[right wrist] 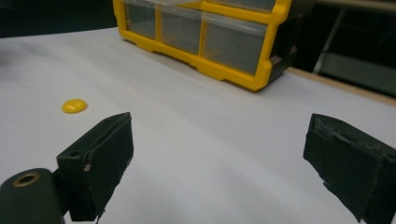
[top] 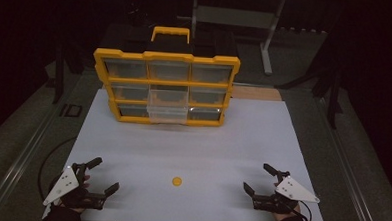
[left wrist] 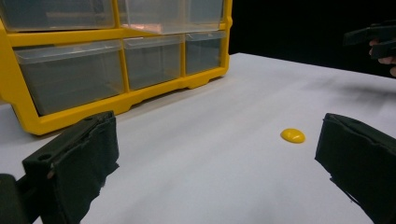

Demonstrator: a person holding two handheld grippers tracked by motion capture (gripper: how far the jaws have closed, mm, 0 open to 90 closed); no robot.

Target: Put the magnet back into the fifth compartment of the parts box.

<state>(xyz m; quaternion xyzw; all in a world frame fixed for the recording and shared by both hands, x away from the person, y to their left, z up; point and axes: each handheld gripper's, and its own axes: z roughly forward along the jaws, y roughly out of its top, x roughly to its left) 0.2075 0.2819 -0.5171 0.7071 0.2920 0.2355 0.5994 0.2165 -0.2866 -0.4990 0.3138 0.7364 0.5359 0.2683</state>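
Note:
A small yellow round piece (top: 177, 180) lies flat on the white table top (top: 182, 150) near its front edge, midway between both hands. It appears again as the yellow piece (left wrist: 293, 135) and the yellow piece (right wrist: 74, 105). A yellow organizer (top: 166, 86) with clear drawers stands upright at the back; its middle drawer (top: 167, 107) is pulled out. My left gripper (top: 103, 175) rests open at the front left, nothing between its jaws. At the front right my right gripper (top: 259, 178) is open too, and holds nothing.
The organizer has a yellow carry handle (top: 170, 33) on top. A metal stand (top: 267, 28) is behind the table in the dark. A wooden strip (top: 257, 93) shows behind the white top at the right. The other hand's gripper (left wrist: 373, 39) shows far off.

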